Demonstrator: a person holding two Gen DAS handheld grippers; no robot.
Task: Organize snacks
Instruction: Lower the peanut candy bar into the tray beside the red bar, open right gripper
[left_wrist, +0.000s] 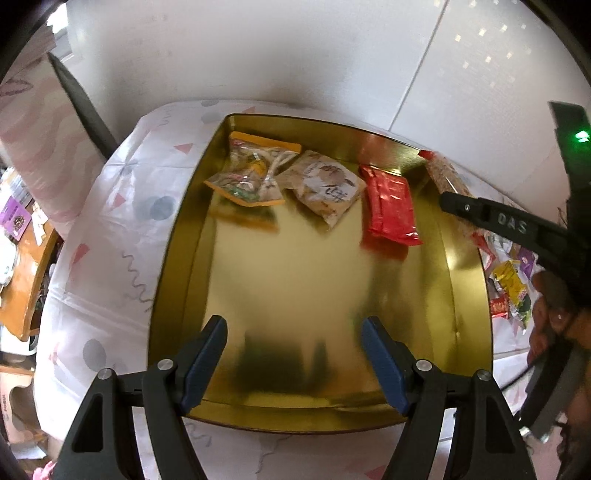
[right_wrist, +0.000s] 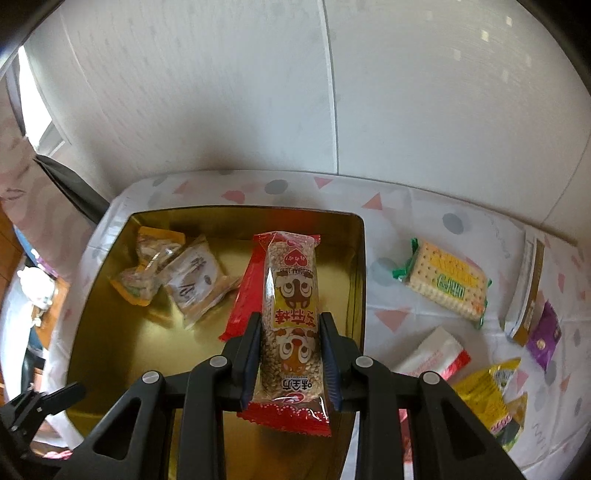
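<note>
Gold tin (left_wrist: 177, 258), shallow and square-cornered, sits on a white cloth (left_wrist: 110, 206) with pink triangles and grey dots. Left gripper (left_wrist: 295, 354) hangs over the tin's near edge, jaws spread, nothing between them, blue pads (left_wrist: 205, 354) bare.

Along the tin's far side, left to right: clear bag (left_wrist: 251, 173) with orange edges, beige pack (left_wrist: 325, 186) just beside it and touching its corner, red pack (left_wrist: 389, 205) a bit apart. All three lie flat on the tin floor.

Right gripper (right_wrist: 290, 354) pinches a long clear cereal bar (right_wrist: 291, 306) with red ends and a cartoon face, pads pressing both its sides. The bar hangs above the tin's right part, over the red pack in the right wrist view. In the left wrist view the bar shows at the tin's far right corner, partly behind a black finger marked DAS. A hand (left_wrist: 550, 317) shows at the right edge of that view.

Right of the tin, on the cloth: cracker pack (right_wrist: 447, 282) with green ends, white-and-red pack (right_wrist: 432, 352) near the gripper, yellow bag (right_wrist: 487, 391) lower right, purple sachet (right_wrist: 543, 334) and a gold-edged packet (right_wrist: 528, 291) at far right. All lie well apart from the tin.
</note>
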